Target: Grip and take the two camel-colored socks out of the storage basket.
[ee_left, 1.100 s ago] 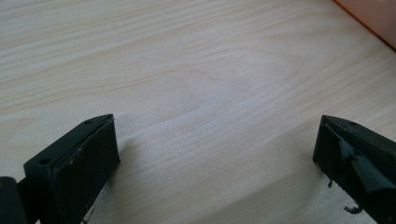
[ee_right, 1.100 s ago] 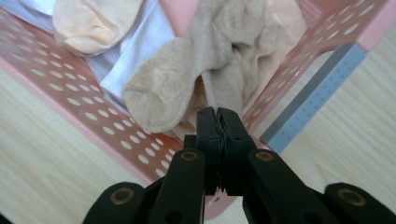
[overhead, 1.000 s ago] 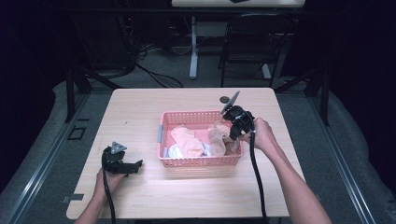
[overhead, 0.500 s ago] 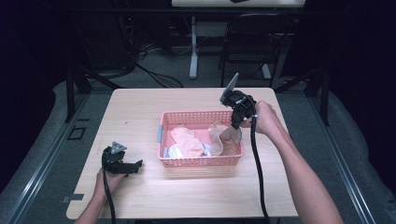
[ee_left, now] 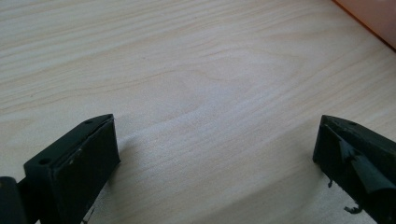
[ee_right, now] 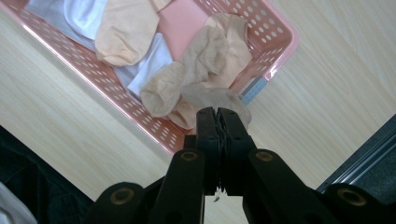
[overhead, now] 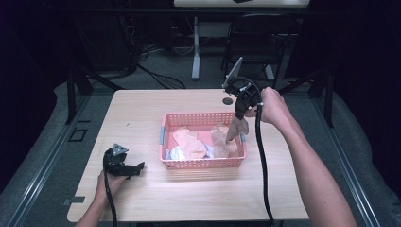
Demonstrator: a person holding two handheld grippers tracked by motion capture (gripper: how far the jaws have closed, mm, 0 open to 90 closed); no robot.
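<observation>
Right gripper (overhead: 239, 115): clamped on tan sock (overhead: 236, 128), now raised above pink basket (overhead: 203, 163) (toe dangling inside). Extraction nearly complete. Left gripper (overhead: 137, 167): open, unmoved, resting on table (overhead: 142, 109).

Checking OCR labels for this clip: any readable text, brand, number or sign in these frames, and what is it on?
None can be read.
The pink basket has a small pale tag at its corner, blank or too blurred to read.
No print shows on the socks, including the tan sock in the right gripper, or on the table.
</observation>
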